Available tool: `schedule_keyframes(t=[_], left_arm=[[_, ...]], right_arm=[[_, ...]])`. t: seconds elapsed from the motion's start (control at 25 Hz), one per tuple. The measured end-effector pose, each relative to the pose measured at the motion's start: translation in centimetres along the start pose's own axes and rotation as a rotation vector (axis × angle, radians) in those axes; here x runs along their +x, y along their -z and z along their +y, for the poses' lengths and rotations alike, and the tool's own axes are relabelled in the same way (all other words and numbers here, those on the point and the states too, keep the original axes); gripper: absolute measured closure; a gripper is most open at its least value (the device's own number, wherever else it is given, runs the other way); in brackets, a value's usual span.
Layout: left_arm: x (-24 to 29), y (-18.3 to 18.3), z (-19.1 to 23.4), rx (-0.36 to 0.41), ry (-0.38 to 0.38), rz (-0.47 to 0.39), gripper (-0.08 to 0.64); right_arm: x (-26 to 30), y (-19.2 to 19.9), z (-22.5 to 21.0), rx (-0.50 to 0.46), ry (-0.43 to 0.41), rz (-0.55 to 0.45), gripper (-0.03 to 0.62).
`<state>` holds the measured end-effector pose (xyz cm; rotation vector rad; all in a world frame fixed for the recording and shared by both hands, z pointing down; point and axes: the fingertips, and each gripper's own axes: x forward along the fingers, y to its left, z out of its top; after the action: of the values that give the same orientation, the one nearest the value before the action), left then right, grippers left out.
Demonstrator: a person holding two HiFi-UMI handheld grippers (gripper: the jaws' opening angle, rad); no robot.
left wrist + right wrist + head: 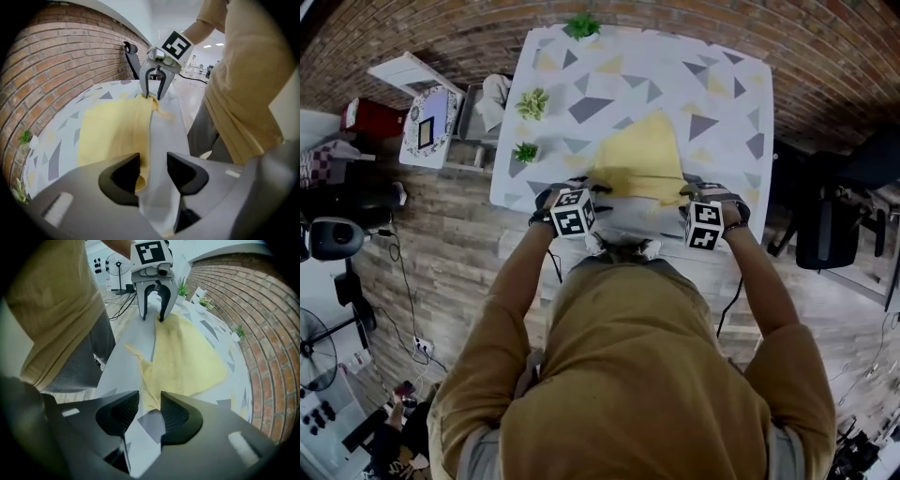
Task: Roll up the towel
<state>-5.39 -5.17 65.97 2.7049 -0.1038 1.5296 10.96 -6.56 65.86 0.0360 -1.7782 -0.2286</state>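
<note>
The patterned table (pixel 722 84) carries the yellow towel (pixel 645 155), which lies flat ahead of my left hand-held gripper (pixel 153 161) and right hand-held gripper (pixel 150 401). Both are unclenched, each straddling a near corner of the towel without pinching it. I worry that one side catches cloth while the other misses, so the roll starts skewed. The jaws could also nip only a thin lip that slips free.
</note>
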Motion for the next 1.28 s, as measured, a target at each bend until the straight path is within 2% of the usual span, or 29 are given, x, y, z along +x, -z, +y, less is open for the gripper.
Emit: schedule_keyframes(t=[0.32, 0.4, 0.48, 0.72, 1.04, 1.28], left_arm=[[-0.7, 1.4, 1.3, -0.056, -0.060, 0.010, 0.408], [-0.7, 1.4, 1.6, -0.054, -0.076, 0.020, 0.436], [-0.6, 1.4, 1.7, -0.050, -0.088, 0.024, 0.448], [-1.4, 0.7, 1.9, -0.089, -0.121, -0.021, 0.482], [-3.6, -0.9, 2.4, -0.193, -0.070, -0.101, 0.485], [-4.6, -1.3, 2.4, -0.188, -0.013, -0.098, 0.486]], right_arm=[[-0.1, -0.1, 0.2, 0.067, -0.027, -0.014, 0.474], [-0.1, -0.2, -0.1, 0.079, -0.004, -0.020, 0.535], [0.0, -0.3, -0.4, 0.087, 0.019, -0.024, 0.538], [-0.8, -0.6, -0.2, 0.209, -0.011, -0.070, 0.544], [-3.4, -1.0, -1.7, 0.441, -0.092, -0.192, 0.548], [-5.2, -1.1, -2.6, 0.471, -0.109, -0.221, 0.549]])
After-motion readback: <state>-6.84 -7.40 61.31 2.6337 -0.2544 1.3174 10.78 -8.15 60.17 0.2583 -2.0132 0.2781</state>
